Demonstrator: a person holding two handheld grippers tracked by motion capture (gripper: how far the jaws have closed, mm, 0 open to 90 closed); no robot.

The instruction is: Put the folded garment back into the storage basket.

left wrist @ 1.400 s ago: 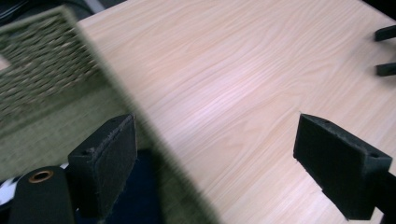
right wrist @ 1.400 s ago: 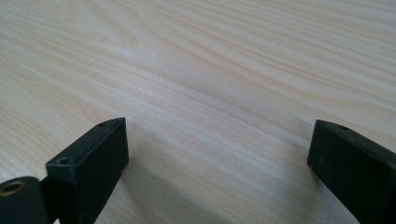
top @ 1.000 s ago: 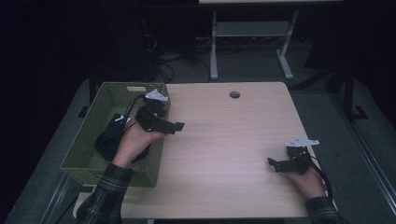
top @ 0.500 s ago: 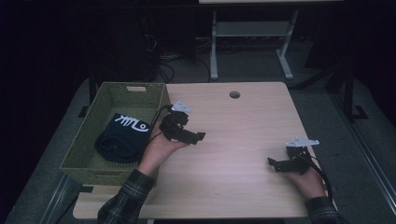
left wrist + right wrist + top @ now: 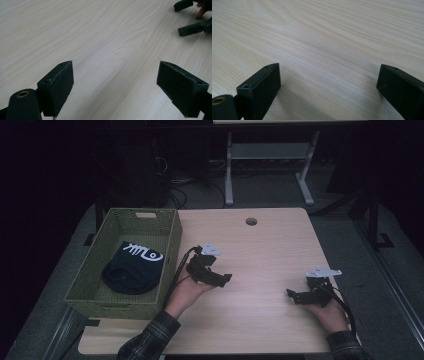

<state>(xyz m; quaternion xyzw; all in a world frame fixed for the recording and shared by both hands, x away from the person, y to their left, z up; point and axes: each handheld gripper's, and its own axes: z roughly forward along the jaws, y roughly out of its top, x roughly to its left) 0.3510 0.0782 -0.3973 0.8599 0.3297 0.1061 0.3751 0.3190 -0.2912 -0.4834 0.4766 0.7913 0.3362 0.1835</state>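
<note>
Now, your left claw [image 5: 223,279] hovers over the bench [image 5: 270,250] just right of the woven green basket [image 5: 172,240], jaws spread wide and holding nothing. Your right claw [image 5: 292,295] rests low near the bench's right front corner, likewise open and empty. The folded black garment with a white print [image 5: 132,267] lies inside the basket, on its floor, apart from both claws. Judgement: the garment is stowed, so the packing looks done. No other loose item is visible; 2 empty claws suggest nothing remains.
</note>
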